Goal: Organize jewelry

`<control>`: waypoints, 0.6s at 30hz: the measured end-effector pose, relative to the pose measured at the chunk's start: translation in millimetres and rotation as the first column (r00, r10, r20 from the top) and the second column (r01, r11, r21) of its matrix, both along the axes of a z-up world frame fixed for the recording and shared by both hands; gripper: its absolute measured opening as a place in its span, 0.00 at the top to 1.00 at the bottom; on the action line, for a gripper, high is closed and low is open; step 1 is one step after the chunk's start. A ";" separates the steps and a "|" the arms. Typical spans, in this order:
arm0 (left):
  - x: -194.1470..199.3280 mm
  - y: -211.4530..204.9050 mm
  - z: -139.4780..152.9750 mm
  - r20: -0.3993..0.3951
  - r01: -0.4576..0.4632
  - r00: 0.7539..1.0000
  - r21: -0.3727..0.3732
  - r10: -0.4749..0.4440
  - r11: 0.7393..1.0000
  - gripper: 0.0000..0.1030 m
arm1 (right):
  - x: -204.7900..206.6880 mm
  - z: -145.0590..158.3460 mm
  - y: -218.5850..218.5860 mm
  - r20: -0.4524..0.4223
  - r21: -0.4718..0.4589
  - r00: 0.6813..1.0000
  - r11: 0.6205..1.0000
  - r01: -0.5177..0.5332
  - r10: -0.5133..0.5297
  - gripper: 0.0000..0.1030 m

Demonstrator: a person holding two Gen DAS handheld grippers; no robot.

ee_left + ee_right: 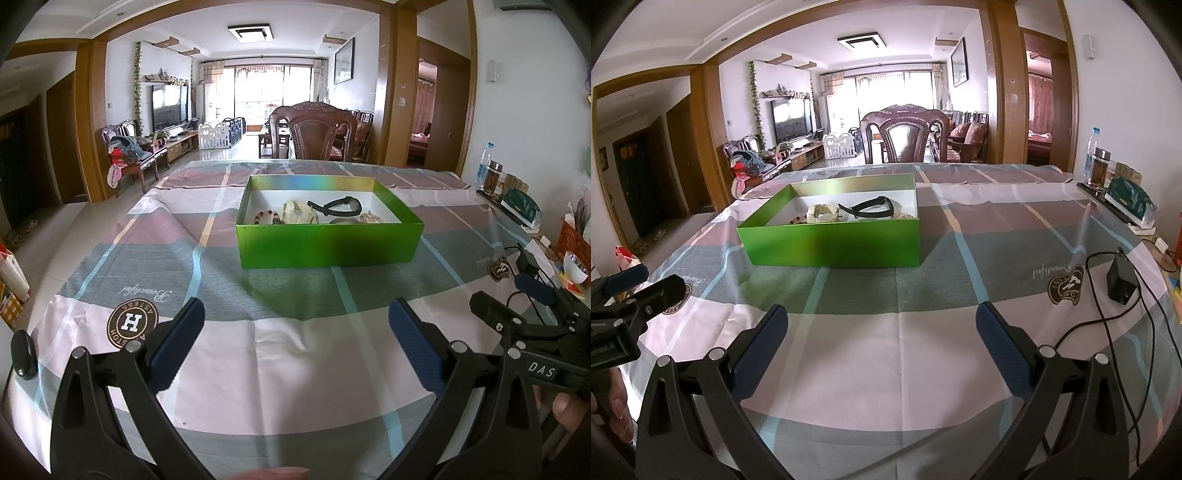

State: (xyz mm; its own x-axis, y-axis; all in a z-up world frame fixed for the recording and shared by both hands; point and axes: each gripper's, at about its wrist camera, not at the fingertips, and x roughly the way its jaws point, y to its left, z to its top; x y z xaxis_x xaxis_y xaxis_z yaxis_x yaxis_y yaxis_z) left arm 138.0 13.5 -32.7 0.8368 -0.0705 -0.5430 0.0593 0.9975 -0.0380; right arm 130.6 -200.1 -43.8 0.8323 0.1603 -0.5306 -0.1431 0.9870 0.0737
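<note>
A shiny green open box [328, 243] stands on the table ahead of both grippers; it also shows in the right wrist view [831, 245]. Inside it lie a black watch [338, 205], a cream watch [297, 214], a bead bracelet [266, 218] and a pale bracelet [371, 217]. The black watch [871, 207] and cream watch [823, 213] show in the right wrist view too. My left gripper [295, 314] is open and empty above the cloth. My right gripper [881, 317] is open and empty, to the right of the left one.
A checked cloth [288, 369] covers the table. A black adapter with cable [1121, 282] lies at the right. A bottle [1093, 155], a jar and a green pack [1128, 201] line the right edge. A wooden chair [314, 134] stands behind the table.
</note>
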 end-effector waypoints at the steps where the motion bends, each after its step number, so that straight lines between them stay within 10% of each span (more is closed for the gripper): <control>1: -0.2 0.1 0.1 0.001 0.001 1.000 -0.003 -0.001 1.000 0.04 | 0.0 0.3 -0.3 0.000 0.002 1.000 1.000 0.000 0.000 0.03; 18: 0.8 -3.1 -2.8 -0.005 0.003 1.000 -0.004 -0.003 1.000 0.04 | 0.9 -2.9 1.0 -0.009 0.000 1.000 1.000 -0.002 0.002 0.03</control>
State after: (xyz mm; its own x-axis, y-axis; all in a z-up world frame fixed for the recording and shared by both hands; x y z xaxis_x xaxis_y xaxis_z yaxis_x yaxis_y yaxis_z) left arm 138.9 10.4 -35.4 0.8336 -0.0752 -0.5472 0.0624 0.9972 -0.0421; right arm 131.5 -199.1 -46.7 0.8273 0.1619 -0.5379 -0.1440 0.9867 0.0754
